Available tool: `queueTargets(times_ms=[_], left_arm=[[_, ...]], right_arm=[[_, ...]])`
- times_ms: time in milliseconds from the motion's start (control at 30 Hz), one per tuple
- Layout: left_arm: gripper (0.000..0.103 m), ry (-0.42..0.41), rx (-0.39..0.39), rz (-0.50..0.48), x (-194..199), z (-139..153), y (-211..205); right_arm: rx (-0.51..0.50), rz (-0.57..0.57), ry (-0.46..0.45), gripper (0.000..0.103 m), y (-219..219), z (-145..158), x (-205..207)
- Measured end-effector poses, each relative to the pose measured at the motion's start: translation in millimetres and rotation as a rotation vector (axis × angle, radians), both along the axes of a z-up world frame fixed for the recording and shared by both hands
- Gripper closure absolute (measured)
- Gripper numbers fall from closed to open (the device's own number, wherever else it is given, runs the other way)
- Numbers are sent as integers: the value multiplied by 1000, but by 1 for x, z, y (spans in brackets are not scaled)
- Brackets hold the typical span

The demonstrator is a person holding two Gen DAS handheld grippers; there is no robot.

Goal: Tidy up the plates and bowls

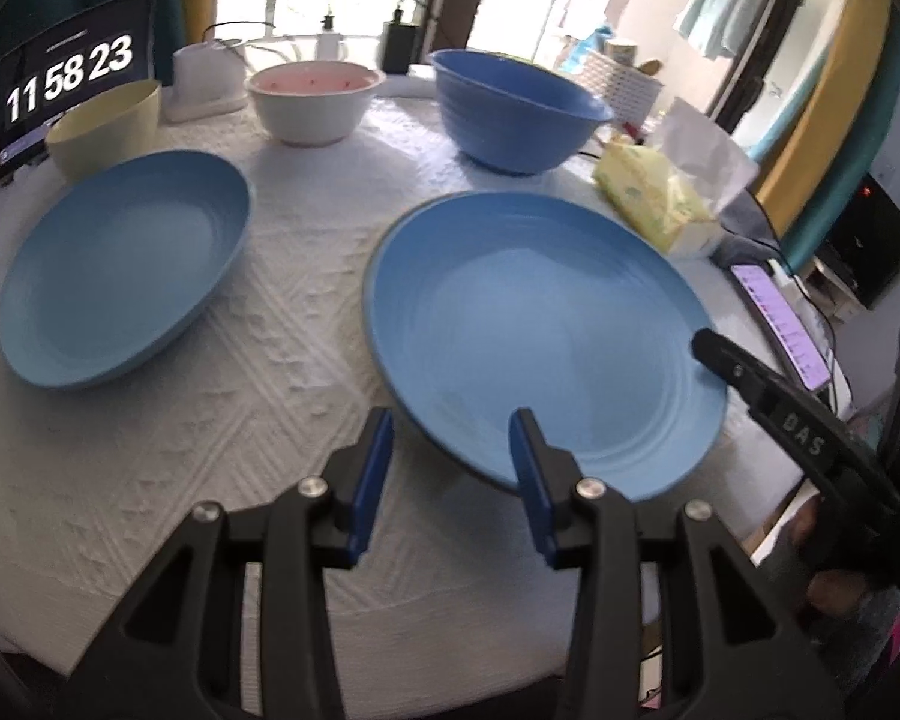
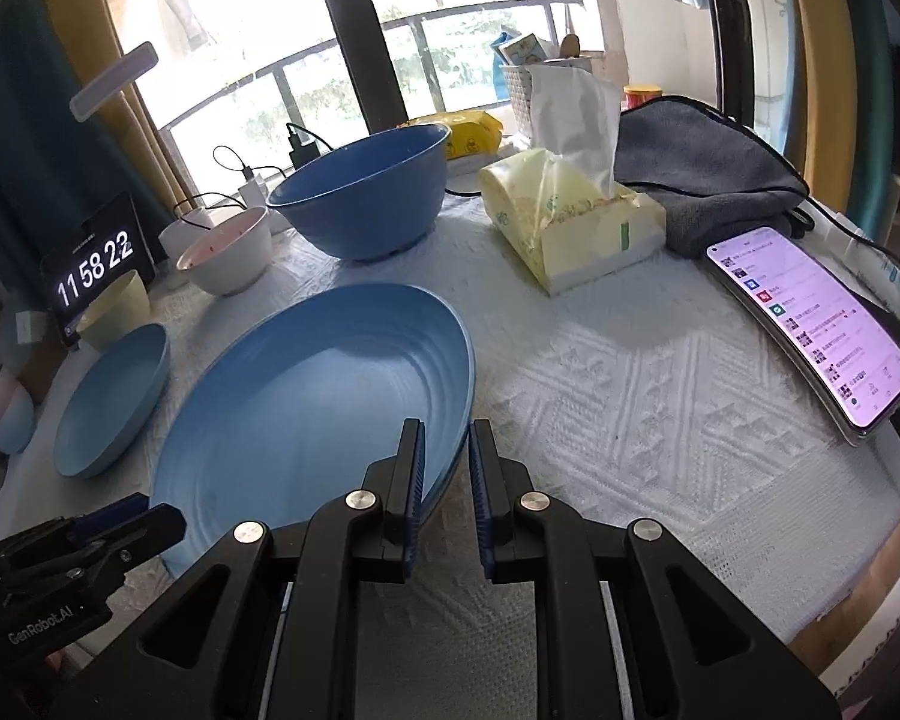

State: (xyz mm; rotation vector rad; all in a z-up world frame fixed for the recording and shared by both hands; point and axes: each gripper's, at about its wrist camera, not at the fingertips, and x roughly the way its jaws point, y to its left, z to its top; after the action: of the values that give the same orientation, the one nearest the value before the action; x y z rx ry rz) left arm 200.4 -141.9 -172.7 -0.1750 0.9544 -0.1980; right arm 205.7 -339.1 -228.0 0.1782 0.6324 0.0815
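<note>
A large blue plate [image 1: 546, 324] lies on the white tablecloth, its right edge a little raised. My right gripper [image 2: 447, 456] is shut on that plate's rim [image 2: 459, 420]; in the left wrist view its black finger [image 1: 714, 351] rests at the plate's right edge. My left gripper [image 1: 453, 456] is open, and the plate's near rim runs between its blue pads without touching them. A smaller blue plate [image 1: 126, 264] sits to the left. Behind stand a pale yellow bowl [image 1: 105, 120], a white bowl with a pink inside [image 1: 315, 99] and a big blue bowl [image 1: 516, 111].
A yellow tissue box [image 2: 570, 228], a lit phone [image 2: 810, 330] on a cable and a grey cloth [image 2: 702, 168] fill the table's right side. A tablet clock [image 1: 72, 78], chargers and a white basket [image 1: 621, 84] stand at the back edge.
</note>
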Motion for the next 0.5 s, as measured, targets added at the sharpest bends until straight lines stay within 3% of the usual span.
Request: queueTargets(times_ms=[167, 300, 500], left_arm=[[58, 22, -18, 56, 13, -6, 13], [58, 19, -16, 36, 17, -8, 10], [58, 15, -24, -9, 24, -9, 7]], right_arm=[[-24, -9, 4, 87, -2, -1, 5], [-52, -23, 6, 78, -3, -2, 10], [-30, 1, 59, 78, 5, -13, 24]])
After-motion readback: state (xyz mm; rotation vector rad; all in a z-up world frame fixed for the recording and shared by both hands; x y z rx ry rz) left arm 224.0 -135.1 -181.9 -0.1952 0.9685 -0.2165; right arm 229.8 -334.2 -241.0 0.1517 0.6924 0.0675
